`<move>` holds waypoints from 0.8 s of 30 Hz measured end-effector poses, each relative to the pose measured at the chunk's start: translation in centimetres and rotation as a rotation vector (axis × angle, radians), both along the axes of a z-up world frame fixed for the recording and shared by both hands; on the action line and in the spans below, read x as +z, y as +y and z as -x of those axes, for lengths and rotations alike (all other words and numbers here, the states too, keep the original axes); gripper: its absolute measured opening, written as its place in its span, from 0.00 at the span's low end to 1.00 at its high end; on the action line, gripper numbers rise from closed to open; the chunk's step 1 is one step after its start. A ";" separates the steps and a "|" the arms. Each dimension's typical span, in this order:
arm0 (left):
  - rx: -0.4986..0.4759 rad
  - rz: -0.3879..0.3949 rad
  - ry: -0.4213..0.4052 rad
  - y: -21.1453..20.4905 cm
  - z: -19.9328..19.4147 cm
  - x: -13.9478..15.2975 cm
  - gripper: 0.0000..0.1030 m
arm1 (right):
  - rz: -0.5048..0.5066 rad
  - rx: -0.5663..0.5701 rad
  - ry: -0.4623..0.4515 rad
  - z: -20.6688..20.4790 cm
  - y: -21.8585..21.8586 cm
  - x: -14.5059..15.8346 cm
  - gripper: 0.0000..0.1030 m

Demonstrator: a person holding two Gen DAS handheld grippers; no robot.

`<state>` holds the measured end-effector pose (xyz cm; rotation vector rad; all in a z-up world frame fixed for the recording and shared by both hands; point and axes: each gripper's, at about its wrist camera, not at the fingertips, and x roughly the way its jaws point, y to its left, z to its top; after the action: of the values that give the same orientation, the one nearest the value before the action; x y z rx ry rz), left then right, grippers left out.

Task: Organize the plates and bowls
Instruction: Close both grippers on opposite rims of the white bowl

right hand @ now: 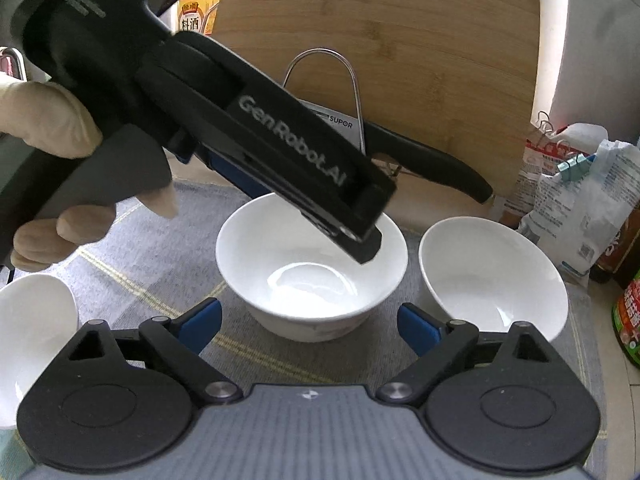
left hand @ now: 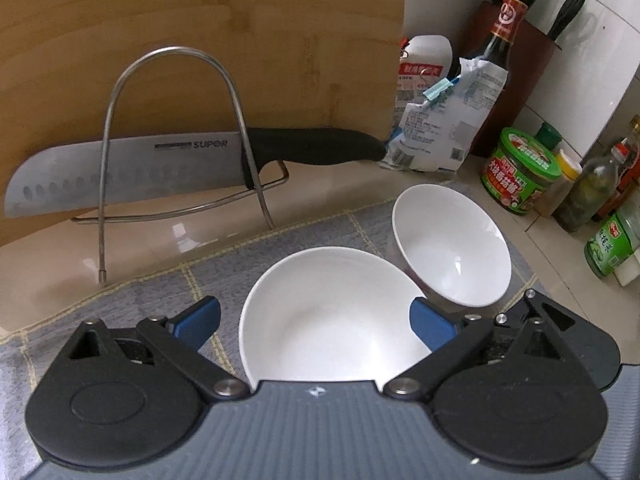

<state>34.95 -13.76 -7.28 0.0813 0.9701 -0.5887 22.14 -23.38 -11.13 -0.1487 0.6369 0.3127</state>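
A gloved hand [right hand: 52, 184] is holding the left gripper [right hand: 360, 240] slanted downward from the upper left of the right wrist view, its tip reaching over the far rim of the middle bowl [right hand: 312, 276]. In the left wrist view, the left gripper [left hand: 316, 320] is standing with its jaws wide apart: one blue pad [left hand: 434, 330] is lying over the right side of the middle bowl [left hand: 332, 316] and the other is hanging outside the rim on the left, and I cannot tell whether either is touching it. The right gripper [right hand: 310, 326] is hovering low on the near side of that bowl, angled down, jaws spread and holding nothing. All three bowls are sitting on a grey checked mat [right hand: 160, 248] on the worktop [left hand: 192, 236]: the right bowl [right hand: 496, 280] just beside the middle one, the left bowl [right hand: 36, 320] well apart at the edge of the view. Behind them a knife [left hand: 160, 168] is resting in a wire rack [left hand: 176, 140] against a wooden board [left hand: 240, 40].
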 end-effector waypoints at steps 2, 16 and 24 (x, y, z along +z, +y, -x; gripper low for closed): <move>-0.003 0.001 0.005 -0.1 -0.1 -0.1 0.92 | 0.003 0.003 -0.004 -0.1 0.1 0.1 0.94; -0.030 0.020 0.024 -0.4 -0.4 -0.4 0.83 | 0.007 0.009 -0.006 -0.6 0.3 0.1 0.87; -0.031 0.016 0.020 -0.4 -0.4 -0.4 0.83 | 0.010 0.009 -0.005 -0.6 0.3 0.2 0.87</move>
<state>35.31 -14.17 -7.69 0.0760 0.9850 -0.6266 22.71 -23.09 -10.92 -0.1619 0.6326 0.3177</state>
